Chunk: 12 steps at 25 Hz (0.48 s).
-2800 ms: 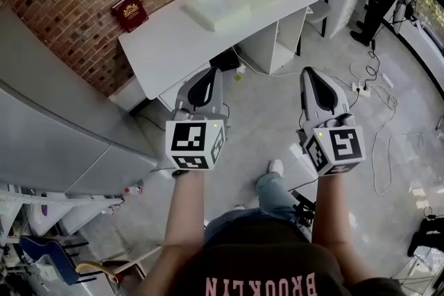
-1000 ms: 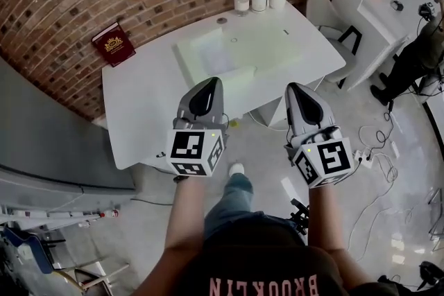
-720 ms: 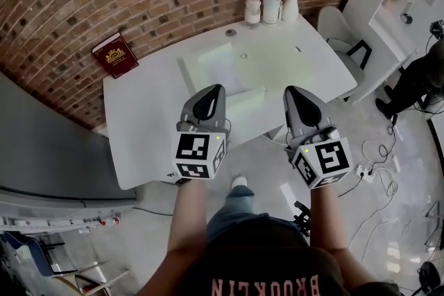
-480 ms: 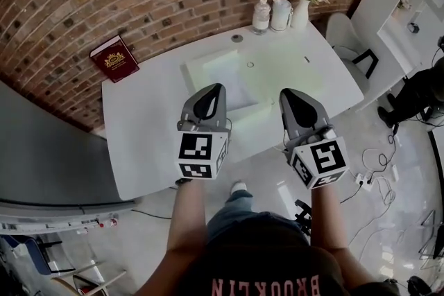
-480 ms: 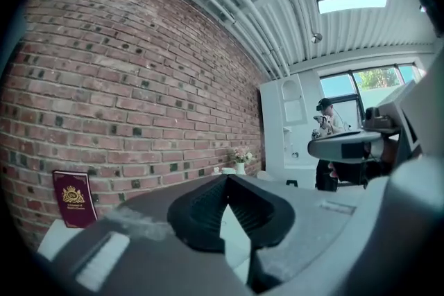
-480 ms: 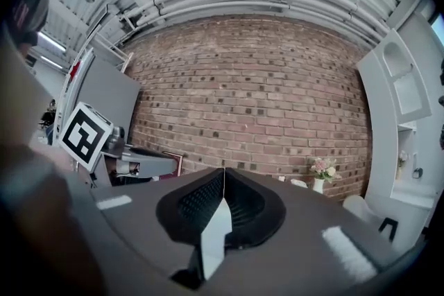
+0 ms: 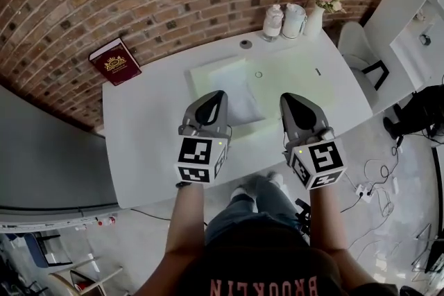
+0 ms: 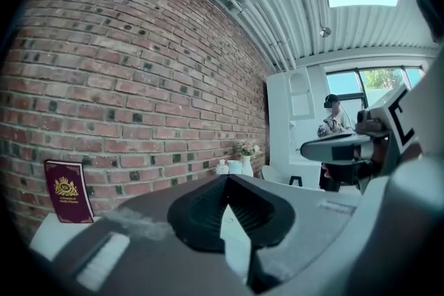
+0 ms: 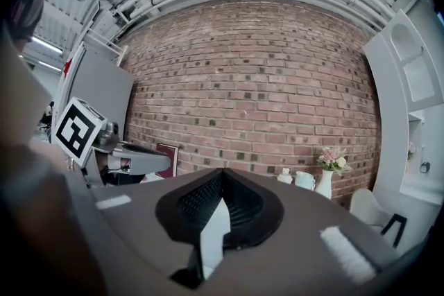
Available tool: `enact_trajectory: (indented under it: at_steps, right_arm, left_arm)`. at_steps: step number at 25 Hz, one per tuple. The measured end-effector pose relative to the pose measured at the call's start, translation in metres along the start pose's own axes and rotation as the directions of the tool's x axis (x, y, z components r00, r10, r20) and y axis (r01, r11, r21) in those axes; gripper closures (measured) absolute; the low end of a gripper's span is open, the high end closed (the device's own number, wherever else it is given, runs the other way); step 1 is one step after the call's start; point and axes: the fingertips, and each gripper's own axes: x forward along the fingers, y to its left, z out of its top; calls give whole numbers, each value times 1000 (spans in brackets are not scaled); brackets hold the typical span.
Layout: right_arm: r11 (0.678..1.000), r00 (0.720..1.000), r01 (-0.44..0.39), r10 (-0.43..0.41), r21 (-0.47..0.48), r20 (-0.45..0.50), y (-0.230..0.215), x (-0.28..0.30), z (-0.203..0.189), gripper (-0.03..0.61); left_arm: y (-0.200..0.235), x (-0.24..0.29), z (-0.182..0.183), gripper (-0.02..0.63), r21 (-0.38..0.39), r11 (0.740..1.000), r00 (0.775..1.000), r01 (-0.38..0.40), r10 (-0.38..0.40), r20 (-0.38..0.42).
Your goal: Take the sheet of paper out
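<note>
A pale green clear folder (image 7: 295, 76) lies flat on the white table (image 7: 146, 128). Its left part holds a white sheet of paper (image 7: 241, 102). My left gripper (image 7: 219, 94) is shut with nothing in it, and its tip hovers over the sheet's near left part. Also shut and holding nothing, my right gripper (image 7: 286, 98) hangs above the folder's near edge. In the left gripper view the left gripper (image 8: 227, 177) points level at the brick wall. The right gripper (image 9: 222, 170) points level at the brick wall too in the right gripper view. Neither of those views shows the folder.
A dark red book (image 7: 114, 61) leans at the table's back left against the brick wall. A bottle (image 7: 273, 21), a white pitcher (image 7: 294, 20) and a flower vase (image 7: 320, 7) stand at the back right. A white chair (image 7: 361, 48) is beyond the table's right end.
The person has walked up to the table. Both grippers have travelled forward from above the floor to above the table's near half and the folder, still shut.
</note>
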Motion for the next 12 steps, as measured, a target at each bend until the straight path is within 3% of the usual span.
enact_trajectory:
  at_steps: [7, 12]
  right_arm:
    - [996, 999, -47, 49, 71, -22, -35, 45, -13, 578]
    - [985, 988, -147, 150, 91, -24, -53, 83, -17, 580]
  left_arm:
    - [26, 29, -13, 617, -56, 993, 994, -101, 99, -40]
    - [39, 56, -21, 617, -79, 984, 984, -162, 155, -89]
